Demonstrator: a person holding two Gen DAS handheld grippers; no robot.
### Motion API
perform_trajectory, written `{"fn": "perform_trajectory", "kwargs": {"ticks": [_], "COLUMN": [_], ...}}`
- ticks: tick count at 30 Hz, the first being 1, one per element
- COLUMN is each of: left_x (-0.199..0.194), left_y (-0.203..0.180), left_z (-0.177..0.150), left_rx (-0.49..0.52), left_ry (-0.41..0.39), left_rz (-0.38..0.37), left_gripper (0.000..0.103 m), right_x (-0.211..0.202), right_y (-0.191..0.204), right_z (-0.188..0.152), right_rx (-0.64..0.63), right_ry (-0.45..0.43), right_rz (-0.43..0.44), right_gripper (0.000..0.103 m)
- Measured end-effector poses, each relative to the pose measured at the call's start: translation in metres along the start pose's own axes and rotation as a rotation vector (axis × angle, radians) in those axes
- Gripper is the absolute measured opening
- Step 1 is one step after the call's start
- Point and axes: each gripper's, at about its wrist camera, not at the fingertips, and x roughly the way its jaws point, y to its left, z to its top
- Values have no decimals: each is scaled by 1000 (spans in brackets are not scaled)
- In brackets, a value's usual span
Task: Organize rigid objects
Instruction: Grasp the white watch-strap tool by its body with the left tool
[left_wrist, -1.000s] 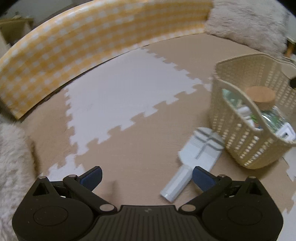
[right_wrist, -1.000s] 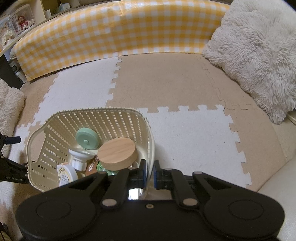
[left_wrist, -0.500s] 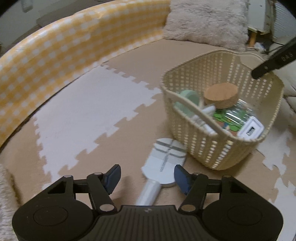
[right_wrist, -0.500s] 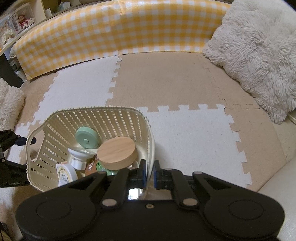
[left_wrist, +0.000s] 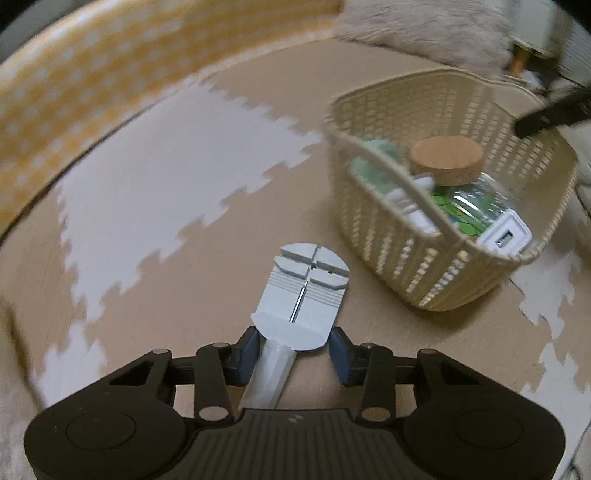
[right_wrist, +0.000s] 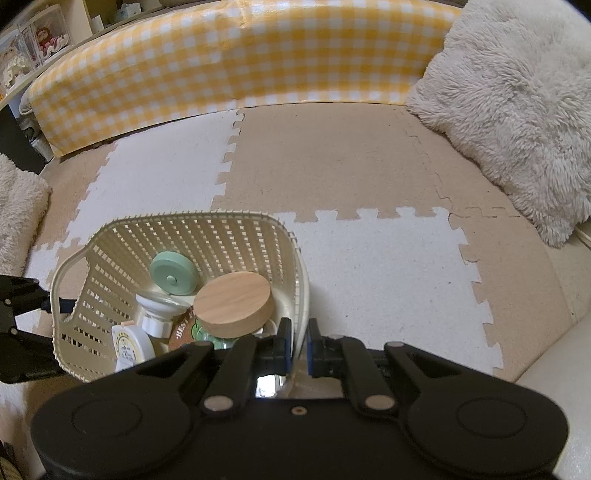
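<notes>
Watch-link tool (left_wrist: 301, 295): flat grey-white plastic body, rounded at both ends, grooved cross-slot block at far end, thin metal pin running down the centre, translucent white cylindrical handle at near end. Lies flat on the tan foam mat (left_wrist: 207, 280), long axis pointing away from the left wrist camera, just beside the basket (left_wrist: 436, 273) but not touching it.

Left gripper (left_wrist: 293, 350): low over the mat, jaws spread, blue pads either side of the tool's near rounded end where the handle joins. Left pad looks at or almost at the tool's edge, right pad has a small gap. Can't tell if there's real contact. Left view is motion-blurred.

Basket: cream perforated plastic, loop handle on the side facing the left gripper. Inside: jar with a wooden lid (right_wrist: 234, 304), mint-green round disc (right_wrist: 173, 273), white pump-type piece (right_wrist: 159, 306), white round tape case (right_wrist: 131, 343), white charger block (left_wrist: 506, 236).

Right gripper (right_wrist: 299, 345): above the basket's near-right wall, jaws nearly together, pinching the basket rim (right_wrist: 300, 295) between the blue pads. Its dark body shows at the top right of the left view.

Surroundings: yellow gingham bolster (right_wrist: 236, 70) along the far edge, shaggy cream cushion (right_wrist: 517, 110) at right.
</notes>
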Motion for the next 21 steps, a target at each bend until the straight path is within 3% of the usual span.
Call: {"fn": "perform_trajectory", "kwargs": {"ticks": [4, 6, 10, 14, 21], "left_x": [-8, -8, -1, 7, 7], "left_y": [3, 0, -4, -7, -4], "left_z": [-2, -3, -1, -1, -3], "left_rx": [-31, -20, 1, 49, 25], "left_ry": [16, -13, -56, -70, -54], "left_rz": [-6, 0, -1, 7, -6], "left_gripper": [43, 44, 55, 56, 51], "right_x": [0, 0, 0, 0, 0], "right_y": [0, 0, 0, 0, -1], "right_z": [0, 0, 0, 0, 0], "right_rx": [0, -1, 0, 0, -4], "right_ry": [0, 0, 0, 0, 4], "right_rz": [0, 0, 0, 0, -1], "right_gripper": [7, 7, 7, 7, 7]}}
